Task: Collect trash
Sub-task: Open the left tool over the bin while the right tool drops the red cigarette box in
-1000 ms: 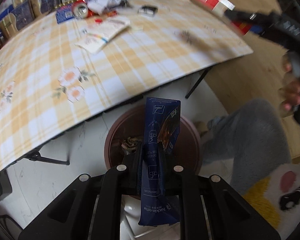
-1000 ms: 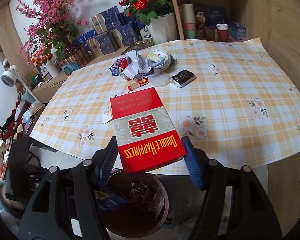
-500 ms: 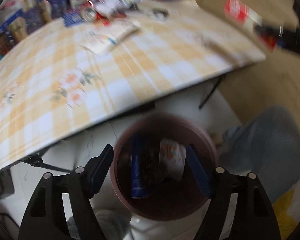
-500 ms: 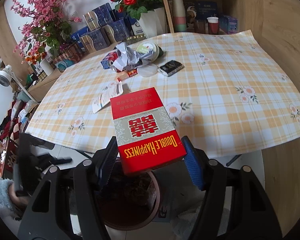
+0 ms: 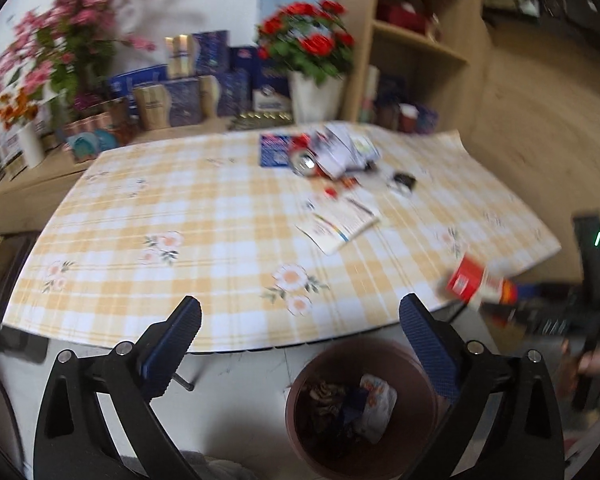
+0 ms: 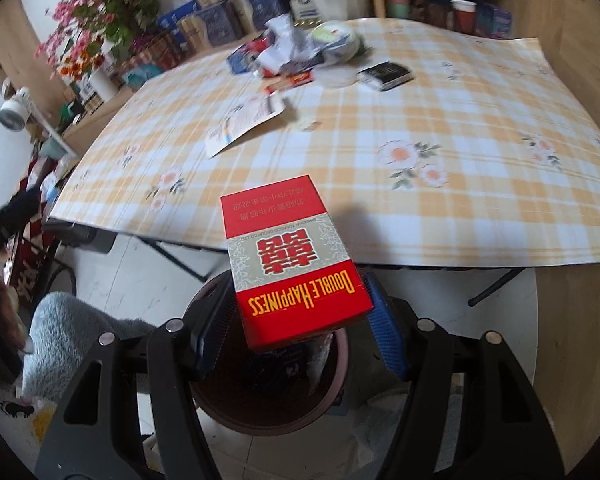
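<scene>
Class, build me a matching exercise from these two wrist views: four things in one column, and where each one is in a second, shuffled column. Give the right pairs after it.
1. red carton
2. drink can
3. red roses
4. crumpled wrapper

a. in the brown bin
b. in a white vase behind the table
c. between the right tool's jaws
d. lying in the litter pile on the table

Pairs: 1-c, 2-d, 3-b, 4-a
</scene>
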`<state>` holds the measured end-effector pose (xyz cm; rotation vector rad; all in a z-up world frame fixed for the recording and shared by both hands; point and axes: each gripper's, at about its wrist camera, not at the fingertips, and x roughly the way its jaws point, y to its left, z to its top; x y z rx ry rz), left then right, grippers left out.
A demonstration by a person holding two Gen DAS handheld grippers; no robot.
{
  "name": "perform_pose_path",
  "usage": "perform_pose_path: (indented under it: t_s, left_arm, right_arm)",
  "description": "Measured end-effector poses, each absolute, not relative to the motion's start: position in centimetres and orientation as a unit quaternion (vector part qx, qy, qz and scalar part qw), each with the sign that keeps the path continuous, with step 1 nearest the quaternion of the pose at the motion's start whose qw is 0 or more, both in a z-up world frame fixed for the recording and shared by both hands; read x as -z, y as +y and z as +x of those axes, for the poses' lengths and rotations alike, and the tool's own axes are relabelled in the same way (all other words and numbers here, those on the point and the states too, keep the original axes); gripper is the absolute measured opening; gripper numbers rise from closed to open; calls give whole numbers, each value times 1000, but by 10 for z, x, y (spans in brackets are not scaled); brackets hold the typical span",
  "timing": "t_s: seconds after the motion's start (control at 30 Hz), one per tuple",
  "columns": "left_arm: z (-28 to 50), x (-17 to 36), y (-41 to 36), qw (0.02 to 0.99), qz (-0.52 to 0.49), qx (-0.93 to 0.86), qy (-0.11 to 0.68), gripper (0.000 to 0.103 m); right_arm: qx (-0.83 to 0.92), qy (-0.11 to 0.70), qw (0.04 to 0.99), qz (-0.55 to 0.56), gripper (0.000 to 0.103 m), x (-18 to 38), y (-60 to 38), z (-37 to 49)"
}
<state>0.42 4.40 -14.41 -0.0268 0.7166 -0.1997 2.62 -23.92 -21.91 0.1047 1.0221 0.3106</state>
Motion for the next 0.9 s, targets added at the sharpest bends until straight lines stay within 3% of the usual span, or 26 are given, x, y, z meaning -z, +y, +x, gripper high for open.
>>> perform_pose_path:
  t_s: [0.3,0.7,0.9]
  left_arm:
    - [-31,143,81,932,-143,-4,332,97]
    - [-31,166,75,918,-127,-17,376,97]
    - [-30,169,75,914,-129,-22,383,97]
  right_arm:
    - [-185,503,844,22,65,227,-199,26]
    - [-205,517,831,8,65,234,-180,26]
    - [-200,519,831,10,89,235,-183,25]
